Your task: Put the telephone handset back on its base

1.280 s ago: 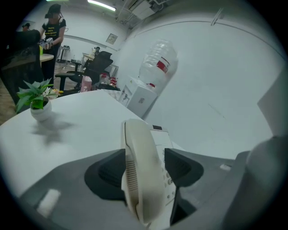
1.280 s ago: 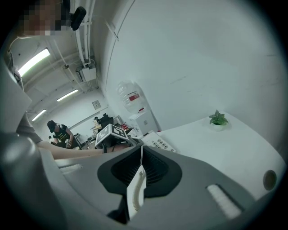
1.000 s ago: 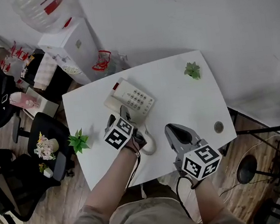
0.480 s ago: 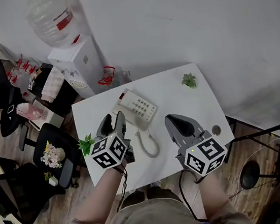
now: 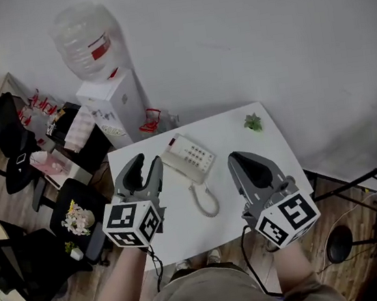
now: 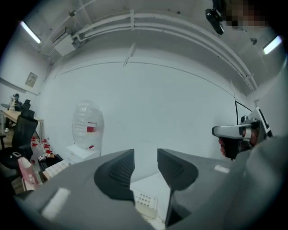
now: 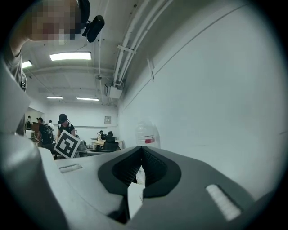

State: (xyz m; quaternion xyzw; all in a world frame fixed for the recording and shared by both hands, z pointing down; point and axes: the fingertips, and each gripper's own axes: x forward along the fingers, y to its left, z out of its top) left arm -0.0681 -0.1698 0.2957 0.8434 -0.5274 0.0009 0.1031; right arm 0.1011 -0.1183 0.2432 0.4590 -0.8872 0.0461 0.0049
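The pale telephone (image 5: 189, 157) sits on the white table (image 5: 270, 146). Its handset (image 5: 175, 162) appears to lie along the left side of the base, and the coiled cord (image 5: 208, 204) trails toward me. Both grippers hang high above the table, apart from the phone. My left gripper (image 5: 145, 164) is open with nothing between its jaws. In the left gripper view (image 6: 145, 167) the phone's keypad (image 6: 146, 203) shows far below through the gap. My right gripper (image 5: 240, 158) is shut and empty, its pads (image 7: 153, 167) meeting in the right gripper view.
A small green plant (image 5: 253, 122) stands at the table's far right corner. A water dispenser (image 5: 109, 98) with a big bottle stands behind the table on the left. Office chairs (image 5: 8, 139) and clutter fill the floor to the left. A plain wall runs behind.
Both grippers have risen well off the table toward the camera. The left one has come away from the handset and rolled. The phone stays where it was.
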